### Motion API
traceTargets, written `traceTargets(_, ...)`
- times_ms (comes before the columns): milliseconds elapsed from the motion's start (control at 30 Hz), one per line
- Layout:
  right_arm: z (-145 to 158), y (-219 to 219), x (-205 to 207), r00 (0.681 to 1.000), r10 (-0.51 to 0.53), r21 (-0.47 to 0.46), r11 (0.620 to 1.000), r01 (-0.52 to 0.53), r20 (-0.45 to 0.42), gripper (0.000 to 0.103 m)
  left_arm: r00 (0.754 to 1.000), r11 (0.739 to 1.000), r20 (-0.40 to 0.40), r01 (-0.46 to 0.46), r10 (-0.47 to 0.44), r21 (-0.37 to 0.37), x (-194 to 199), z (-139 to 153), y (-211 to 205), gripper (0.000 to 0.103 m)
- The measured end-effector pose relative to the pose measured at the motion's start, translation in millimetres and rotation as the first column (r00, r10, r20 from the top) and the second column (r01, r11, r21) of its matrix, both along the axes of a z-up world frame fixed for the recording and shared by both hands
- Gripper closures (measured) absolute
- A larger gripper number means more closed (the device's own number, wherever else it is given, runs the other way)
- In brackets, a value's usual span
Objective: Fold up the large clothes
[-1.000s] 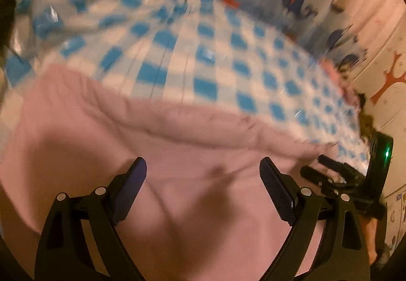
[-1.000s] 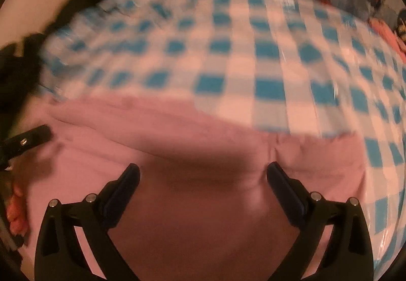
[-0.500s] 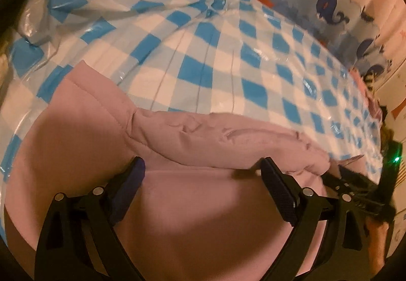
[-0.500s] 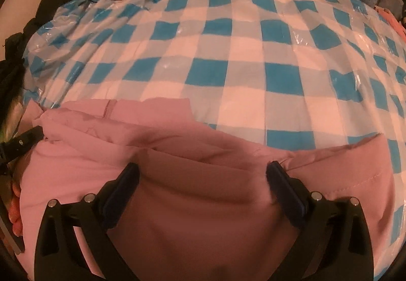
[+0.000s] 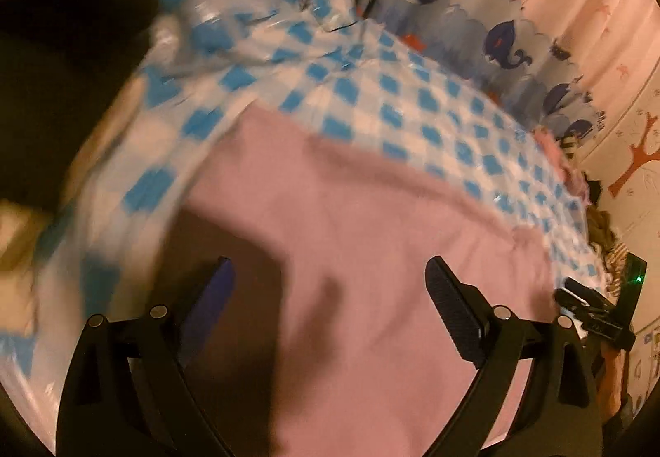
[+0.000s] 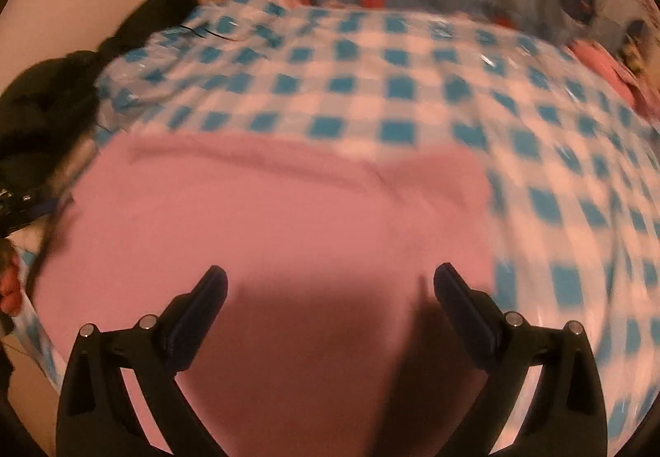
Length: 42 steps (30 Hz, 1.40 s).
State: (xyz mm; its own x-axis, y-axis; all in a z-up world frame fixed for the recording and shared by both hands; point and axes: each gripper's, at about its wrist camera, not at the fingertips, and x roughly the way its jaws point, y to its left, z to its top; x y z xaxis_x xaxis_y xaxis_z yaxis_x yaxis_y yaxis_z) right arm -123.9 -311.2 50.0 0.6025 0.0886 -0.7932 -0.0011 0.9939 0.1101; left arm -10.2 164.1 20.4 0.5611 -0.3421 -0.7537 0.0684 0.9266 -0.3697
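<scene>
Dim warm light, heavy motion blur

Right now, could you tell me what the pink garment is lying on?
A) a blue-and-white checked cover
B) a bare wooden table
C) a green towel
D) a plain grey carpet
A: in both wrist views the pink garment lies spread on a glossy blue-and-white checked cover, whose squares show beyond its far edge and to its side, with both grippers open above it.
</scene>
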Motion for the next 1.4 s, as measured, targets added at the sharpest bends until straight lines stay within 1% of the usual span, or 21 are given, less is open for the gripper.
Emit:
traceTargets(67,-27,-13,-4,0.998,-0.049,-0.008,0.999,0.048,-0.051,0.007,0.998,1.0,-0.051,-0.022,0.021,-0.021,-4,-23,13,0.013)
traceTargets(133,-54,-22,-1,0.996,-0.045,0.042,0.998,0.048,-0.071,0.006,0.997,1.0,-0.07,-0.026,0.025,-0.015,-3,-45,18,0.013)
traceTargets(200,-56,-27,2,0.995,-0.047,0.087,0.995,0.054,-0.087,0.006,0.997,0.999,-0.076,-0.025,0.027,0.021,-1,-59,14,0.013)
traceTargets(300,-34,-39,-9,0.995,-0.044,0.152,0.987,0.057,-0.086,0.006,0.995,0.999,-0.087,-0.052,0.053,0.017,-7,-45,16,0.013)
traceTargets(367,-19,-59,-34,0.996,-0.078,0.237,0.968,0.087,-0.046,0.006,0.996,0.997,-0.065,-0.056,0.053,-0.043,-28,-25,28,0.013)
traceTargets(433,-11,-87,-72,0.991,-0.128,0.316,0.94,0.132,-0.032,0.006,0.998,0.996,-0.036,-0.061,0.059,-0.069,-56,-11,43,0.013)
traceTargets(500,-16,-105,-96,0.988,-0.143,0.361,0.92,0.154,-0.057,0.006,0.996,0.991,-0.036,-0.084,0.08,-0.105,-85,-7,65,0.013)
traceTargets(567,-32,-120,-119,0.984,-0.137,0.445,0.878,0.175,-0.115,0.006,0.992,0.982,-0.067,-0.116,0.107,-0.15,-104,-13,85,0.013)
traceTargets(633,-45,-129,-131,0.979,-0.133,0.518,0.833,0.194,-0.152,0.006,0.981,0.963,-0.13,-0.172,0.147,-0.207,-121,-29,106,0.013)
traceTargets(733,-57,-123,-135,0.981,-0.093,0.601,0.78,0.176,-0.167,0.006,0.958,0.915,-0.218,-0.248,0.184,-0.318,-135,-56,126,0.013)
traceTargets(767,-61,-121,-133,0.98,-0.088,0.611,0.771,0.18,-0.179,0.006,0.952,0.89,-0.243,-0.269,0.187,-0.367,-138,-65,130,0.013)
traceTargets(867,-78,-111,-127,0.969,-0.077,0.625,0.752,0.21,-0.233,0.006,0.941,0.86,-0.274,-0.3,0.197,-0.412,-142,-79,126,0.013)
traceTargets(933,-84,-104,-126,0.973,-0.052,0.686,0.701,0.196,-0.225,0.006,0.939,0.849,-0.277,-0.31,0.203,-0.428,-143,-85,123,0.013)
traceTargets(1033,-89,-104,-126,0.975,-0.065,0.731,0.652,0.204,-0.214,0.006,0.939,0.833,-0.284,-0.311,0.194,-0.459,-137,-91,116,0.013)
traceTargets(1100,-94,-111,-127,0.974,-0.088,0.787,0.576,0.221,-0.209,0.006,0.946,0.815,-0.258,-0.304,0.197,-0.493,-137,-87,112,0.013)
traceTargets(1133,-95,-111,-128,0.974,-0.093,0.795,0.564,0.224,-0.208,0.006,0.953,0.807,-0.229,-0.291,0.198,-0.514,-139,-84,111,0.013)
traceTargets(1167,-96,-112,-127,0.972,-0.095,0.794,0.563,0.229,-0.213,0.006,0.957,0.807,-0.201,-0.283,0.207,-0.519,-140,-79,108,0.013)
traceTargets(1200,-97,-111,-125,0.97,-0.093,0.782,0.576,0.238,-0.226,0.006,0.961,0.821,-0.18,-0.273,0.209,-0.502,-138,-75,103,0.013)
traceTargets(1267,-100,-105,-120,0.963,-0.094,0.75,0.61,0.257,-0.254,0.006,0.96,0.85,-0.198,-0.27,0.199,-0.453,-130,-79,97,0.013)
traceTargets(1333,-99,-103,-117,0.962,-0.097,0.742,0.618,0.259,-0.255,0.006,0.946,0.838,-0.27,-0.291,0.179,-0.463,-119,-95,94,0.013)
traceTargets(1400,-96,-101,-115,0.97,-0.09,0.767,0.598,0.235,-0.227,0.009,0.94,0.812,-0.29,-0.308,0.18,-0.496,-113,-106,91,0.014)
